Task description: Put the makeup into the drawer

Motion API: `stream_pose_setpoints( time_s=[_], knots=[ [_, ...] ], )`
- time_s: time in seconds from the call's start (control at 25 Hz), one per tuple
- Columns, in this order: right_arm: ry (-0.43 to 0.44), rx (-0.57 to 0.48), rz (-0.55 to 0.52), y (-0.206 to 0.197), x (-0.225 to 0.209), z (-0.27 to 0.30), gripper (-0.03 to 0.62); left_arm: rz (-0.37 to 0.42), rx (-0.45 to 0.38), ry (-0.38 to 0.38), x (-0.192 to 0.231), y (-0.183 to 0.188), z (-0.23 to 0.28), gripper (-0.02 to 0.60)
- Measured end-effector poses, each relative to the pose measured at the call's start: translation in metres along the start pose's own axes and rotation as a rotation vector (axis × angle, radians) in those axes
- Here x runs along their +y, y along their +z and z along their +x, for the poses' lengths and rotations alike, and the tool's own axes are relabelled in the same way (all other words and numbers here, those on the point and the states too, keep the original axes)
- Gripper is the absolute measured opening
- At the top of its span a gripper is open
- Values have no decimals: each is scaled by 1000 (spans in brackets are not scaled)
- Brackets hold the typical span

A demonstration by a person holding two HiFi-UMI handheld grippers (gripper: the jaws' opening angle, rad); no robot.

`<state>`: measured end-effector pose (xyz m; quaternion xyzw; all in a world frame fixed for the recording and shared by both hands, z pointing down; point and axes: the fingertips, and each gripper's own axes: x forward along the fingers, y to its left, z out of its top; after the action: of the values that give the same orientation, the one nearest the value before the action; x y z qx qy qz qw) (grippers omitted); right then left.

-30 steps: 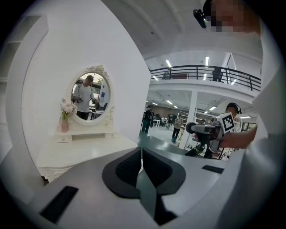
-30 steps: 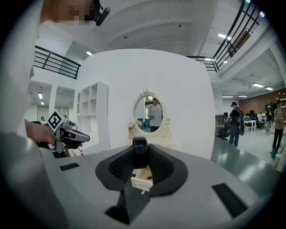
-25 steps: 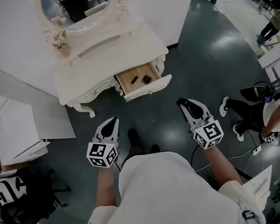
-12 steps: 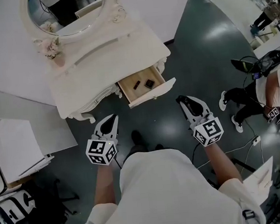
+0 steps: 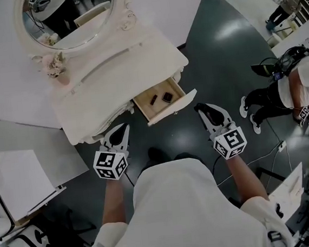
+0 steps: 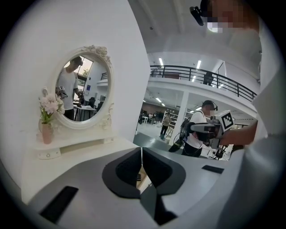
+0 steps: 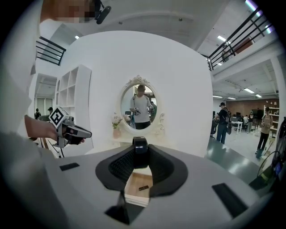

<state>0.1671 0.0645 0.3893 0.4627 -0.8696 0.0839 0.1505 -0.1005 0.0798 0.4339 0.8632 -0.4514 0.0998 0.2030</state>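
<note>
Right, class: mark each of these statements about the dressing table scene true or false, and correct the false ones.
1. The dressing table's drawer is open. True.
2. The drawer is empty. False: two small dark items lie in it.
3. The right gripper holds a small black item between its jaws. True.
4. The left gripper has its jaws wide apart. False: they are together, with nothing between them.
5. The vase of flowers stands on the floor. False: it stands on the dressing table, beside the oval mirror.
</note>
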Motion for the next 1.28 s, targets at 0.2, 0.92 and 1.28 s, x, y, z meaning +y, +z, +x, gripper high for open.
stream_pose_setpoints(
  time_s=[0.2,0.92,1.28],
  knots=[
    [-9,18,-3,4,7,7,89,-15,-5,-12,14,3,0,25],
    [109,42,3,4,-1,67,89,-59,2,68,39,4,12,25],
    [248,143,3,-21,-27,124,89,-71,21,116,39,10,50,25]
  ],
)
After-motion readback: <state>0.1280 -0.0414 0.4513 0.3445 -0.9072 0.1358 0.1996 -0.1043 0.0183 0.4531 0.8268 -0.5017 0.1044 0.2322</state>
